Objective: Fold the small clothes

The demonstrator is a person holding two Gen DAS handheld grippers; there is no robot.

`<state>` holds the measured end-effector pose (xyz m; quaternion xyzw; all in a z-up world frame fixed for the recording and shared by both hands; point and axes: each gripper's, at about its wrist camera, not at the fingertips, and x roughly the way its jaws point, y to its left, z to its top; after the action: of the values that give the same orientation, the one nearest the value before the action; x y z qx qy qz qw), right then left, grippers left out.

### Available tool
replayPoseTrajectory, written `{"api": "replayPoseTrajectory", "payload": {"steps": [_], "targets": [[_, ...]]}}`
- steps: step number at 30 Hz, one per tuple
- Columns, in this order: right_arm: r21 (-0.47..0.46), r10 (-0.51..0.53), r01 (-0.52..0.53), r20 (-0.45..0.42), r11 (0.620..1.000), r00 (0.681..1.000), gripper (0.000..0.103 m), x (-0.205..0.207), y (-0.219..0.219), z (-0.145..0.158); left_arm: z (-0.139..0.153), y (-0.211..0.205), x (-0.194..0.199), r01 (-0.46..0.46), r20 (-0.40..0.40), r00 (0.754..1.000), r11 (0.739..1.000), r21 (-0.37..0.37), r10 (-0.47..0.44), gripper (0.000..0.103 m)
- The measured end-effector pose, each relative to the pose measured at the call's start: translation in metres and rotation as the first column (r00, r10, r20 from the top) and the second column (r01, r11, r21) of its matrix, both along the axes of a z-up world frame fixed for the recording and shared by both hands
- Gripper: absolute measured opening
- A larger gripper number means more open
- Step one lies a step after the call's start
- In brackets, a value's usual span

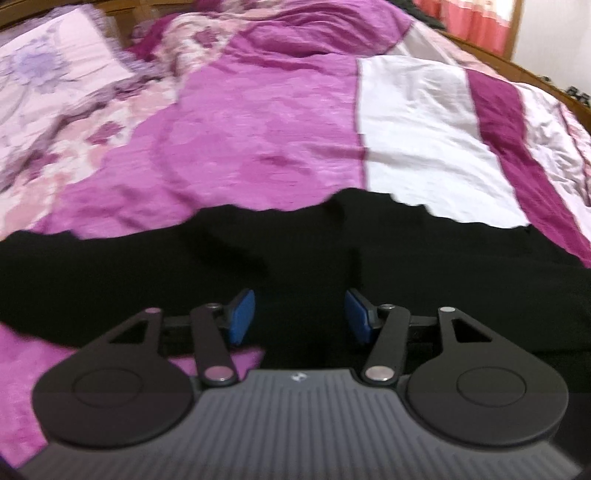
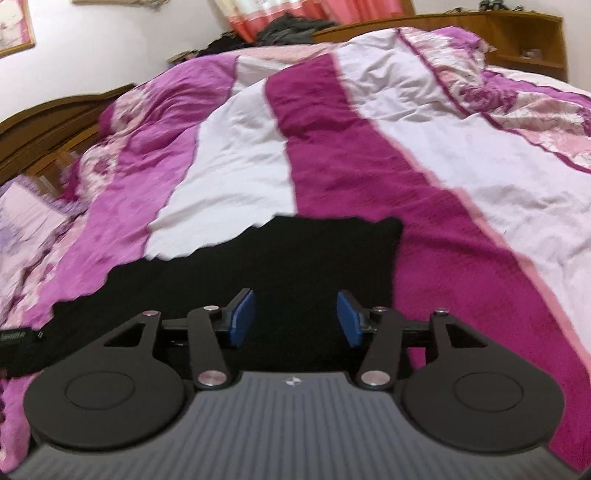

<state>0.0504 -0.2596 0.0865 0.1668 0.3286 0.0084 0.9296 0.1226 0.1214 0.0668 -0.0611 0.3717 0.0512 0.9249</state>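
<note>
Nearest the lens in each wrist view sat the ribbed grey body of the gripper, with its two black linkage arms reaching forward. The left gripper had its blue pads spread wide with nothing between them; it hung over the near part of a black garment and held none of it. The right gripper stood just as wide, its blue pads apart and empty, over the same black garment.

The garment lay flat on the bed, on a quilt of magenta, white and floral panels — its far edge was wavy, and in the right view its far right corner came to a rounded end against a deep magenta stripe. In the left view the cloth stretched across the whole width of the frame.

A wooden bed frame showed far left, a wooden shelf unit far right, and a pink curtain beyond the bed.
</note>
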Motion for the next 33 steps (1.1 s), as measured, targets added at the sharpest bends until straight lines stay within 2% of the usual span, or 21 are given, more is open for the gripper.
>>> {"api": "replayPoseTrajectory", "payload": {"steps": [4, 8, 15, 19, 21, 22, 25, 28, 33], "targets": [[0.027, 0.051, -0.051, -0.011, 0.998, 0.999, 0.060, -0.021, 0.018, 0.009, 0.009, 0.032, -0.013, -0.100, -0.015, 0.995, 0.995, 0.014, 0.100, 0.056], [0.055, 0.059, -0.059, -0.003, 0.997, 0.998, 0.061, -0.042, 0.033, 0.013, 0.012, 0.064, -0.025, -0.183, -0.018, 0.983, 0.983, 0.032, 0.184, 0.056], [0.043, 0.049, -0.048, -0.010, 0.998, 0.999, 0.062, -0.068, 0.053, 0.003, 0.001, 0.111, -0.043, -0.336, -0.047, 0.941, 0.942, 0.009, 0.336, 0.056], [0.021, 0.031, -0.030, -0.047, 0.999, 0.998, 0.062, -0.077, 0.060, -0.010, -0.011, 0.132, -0.046, -0.396, -0.055, 0.918, 0.914, -0.087, 0.392, 0.057], [0.022, 0.024, -0.023, -0.072, 0.999, 0.997, 0.062, -0.080, 0.061, -0.017, -0.018, 0.143, -0.046, -0.419, -0.062, 0.908, 0.894, -0.159, 0.414, 0.063], [0.022, 0.021, -0.020, -0.082, 1.000, 0.996, 0.062, -0.082, 0.062, -0.020, -0.023, 0.148, -0.046, -0.432, -0.066, 0.901, 0.878, -0.204, 0.428, 0.069], [0.010, -0.001, 0.002, -0.103, 1.000, 0.995, 0.062, -0.086, 0.062, -0.025, -0.031, 0.160, -0.047, -0.467, -0.058, 0.880, 0.832, -0.300, 0.472, 0.069], [0.009, -0.020, 0.021, -0.117, 1.000, 0.993, 0.062, -0.090, 0.063, -0.029, -0.035, 0.165, -0.049, -0.473, -0.038, 0.870, 0.811, -0.343, 0.491, 0.070], [-0.007, -0.019, 0.018, -0.129, 1.000, 0.991, 0.062, -0.089, 0.066, -0.029, -0.030, 0.167, -0.065, -0.483, -0.053, 0.860, 0.775, -0.408, 0.508, 0.070]]}}
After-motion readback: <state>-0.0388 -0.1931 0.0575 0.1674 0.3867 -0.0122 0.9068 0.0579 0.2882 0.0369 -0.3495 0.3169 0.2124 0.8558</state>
